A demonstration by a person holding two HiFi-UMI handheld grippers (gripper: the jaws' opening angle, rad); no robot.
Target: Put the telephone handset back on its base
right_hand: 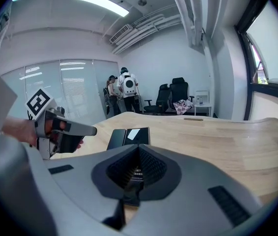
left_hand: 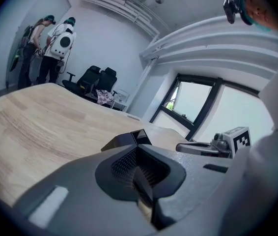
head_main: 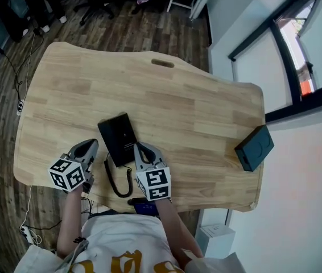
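Note:
The black telephone lies on the wooden table near its front edge. Its handset seems to rest along the left side of the base, and the seam between them is hard to make out. A black cord loops from the phone toward the table's near edge. My left gripper is just left of the phone, shut and empty; its own view shows the phone's corner ahead. My right gripper sits at the phone's right edge, its jaws together with nothing gripped.
A dark box sits at the table's right edge. A cable slot is cut near the far edge. Beyond the table are office chairs and standing people. A window wall runs along the right.

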